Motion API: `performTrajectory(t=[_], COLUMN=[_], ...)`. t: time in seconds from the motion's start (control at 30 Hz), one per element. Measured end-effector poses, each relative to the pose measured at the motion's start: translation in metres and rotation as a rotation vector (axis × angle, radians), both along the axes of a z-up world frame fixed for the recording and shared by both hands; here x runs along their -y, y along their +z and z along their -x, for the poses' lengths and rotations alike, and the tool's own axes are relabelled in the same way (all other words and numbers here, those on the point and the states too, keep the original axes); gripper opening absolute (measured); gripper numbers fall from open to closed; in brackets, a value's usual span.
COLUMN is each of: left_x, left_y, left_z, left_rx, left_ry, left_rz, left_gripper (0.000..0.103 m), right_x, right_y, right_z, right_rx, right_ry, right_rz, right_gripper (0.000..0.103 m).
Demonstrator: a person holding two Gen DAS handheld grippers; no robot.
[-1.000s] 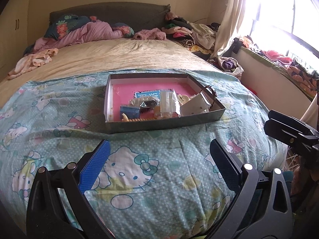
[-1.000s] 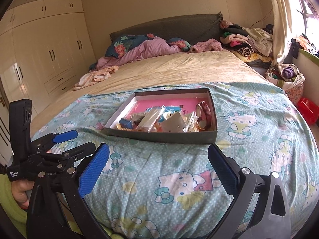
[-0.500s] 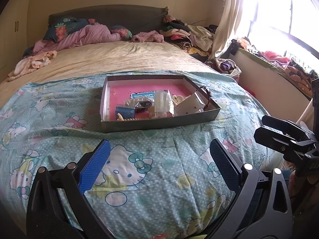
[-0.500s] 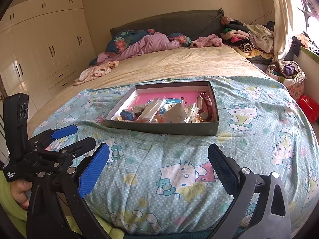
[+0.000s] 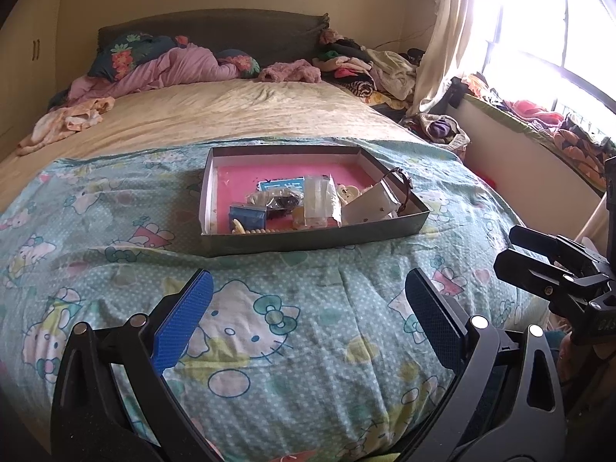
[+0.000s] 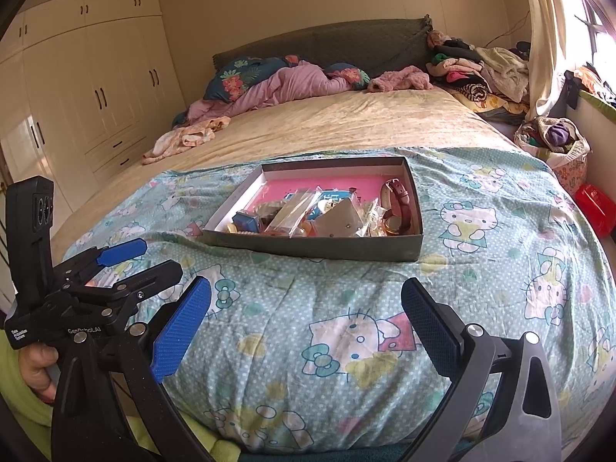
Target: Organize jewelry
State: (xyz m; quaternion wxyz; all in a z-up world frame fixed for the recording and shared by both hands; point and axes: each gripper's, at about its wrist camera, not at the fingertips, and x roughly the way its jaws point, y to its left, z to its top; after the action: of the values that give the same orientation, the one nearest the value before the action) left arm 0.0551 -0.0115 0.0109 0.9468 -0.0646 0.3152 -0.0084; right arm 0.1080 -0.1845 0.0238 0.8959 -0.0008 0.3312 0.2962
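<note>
A shallow grey box (image 5: pixel 308 238) (image 6: pixel 308 246) with a pink floor lies on the cartoon-print blanket. Inside it are a pink-strapped watch (image 6: pixel 396 202) at the right wall, a small blue box (image 5: pixel 247 215), clear plastic packets (image 5: pixel 321 200) and a white earring card (image 5: pixel 369 208). My left gripper (image 5: pixel 308 315) hovers open over the blanket, well short of the box. My right gripper (image 6: pixel 306 319) is open too, equally far back. Each gripper shows in the other's view: the right one (image 5: pixel 546 269), the left one (image 6: pixel 131 265). Both hold nothing.
The blue-green blanket (image 6: pixel 481 269) covers the near end of a bed with a beige sheet (image 5: pixel 231 115). Pillows and clothes pile at the headboard. A laundry basket (image 6: pixel 554 146) and a red box (image 6: pixel 595 208) sit on the floor at right. Wardrobes (image 6: pixel 88 96) line the left wall.
Both grippers have pulled back and risen slightly, so the box sits a bit farther off in each view. Both remain open and empty.
</note>
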Motion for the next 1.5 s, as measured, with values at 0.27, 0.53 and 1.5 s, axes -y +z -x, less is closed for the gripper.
performTrajectory(t=[0.27, 0.53, 1.5], left_x=[0.0021, 0.0024, 0.0024], left_y=[-0.0013, -0.0018, -0.0032], left_z=[0.0005, 0.0009, 0.0028], left_rx=[-0.011, -0.015, -0.026], left_ry=[0.003, 0.004, 0.007], left_rz=[-0.009, -0.002, -0.009], left_gripper=[0.093, 0.093, 0.093], right_x=[-0.0004, 0.0008, 0.0019], right_y=[-0.0001, -0.0007, -0.0025], right_z=[0.0007, 0.0017, -0.0005], right_rx=[-0.003, -0.005, -0.006], right_ry=[0.006, 0.002, 0.003], right_rz=[0.013, 0.014, 0.020], right_gripper=[0.098, 0.098, 0.098])
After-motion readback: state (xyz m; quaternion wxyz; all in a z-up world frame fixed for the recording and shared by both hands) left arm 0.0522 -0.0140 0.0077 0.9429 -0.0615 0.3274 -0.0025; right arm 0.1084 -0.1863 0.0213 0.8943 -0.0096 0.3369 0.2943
